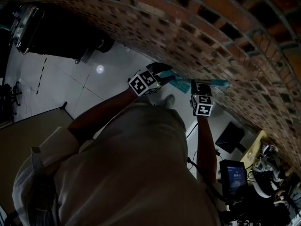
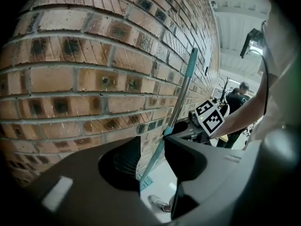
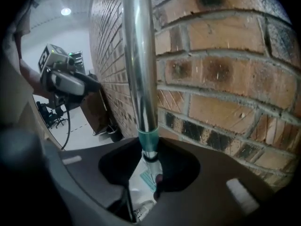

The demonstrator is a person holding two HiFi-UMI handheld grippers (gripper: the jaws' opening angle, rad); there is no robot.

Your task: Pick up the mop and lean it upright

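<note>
The mop is already up from the floor. In both gripper views its metal pole stands steep, almost upright, very close to the brick wall. So I judge that the picking up is done and the leaning is the part now in hand.

The right gripper is closed on the pole. In its own view the pole comes down into the hollow between the 2 jaws, just under the teal collar, and the jaws hold it there. The left gripper has its jaws apart. The pole crosses the gap between them slantwise and seems to touch the tip of 1 jaw, but bright floor shows beside the pole, so I do not read it as a clamp. It looks more like a guide or a support than a grip.

The mop head shows low down near the foot of the wall, close to the person's shoe. Whether it stands on the floor or hangs a little above it, I cannot tell.

I also cannot tell if the pole already rests on the bricks. What is left, in my judgement: set the head down firmly, let the pole lean against the wall, then open the right gripper and take both grippers away without pushing the mop over.
</note>
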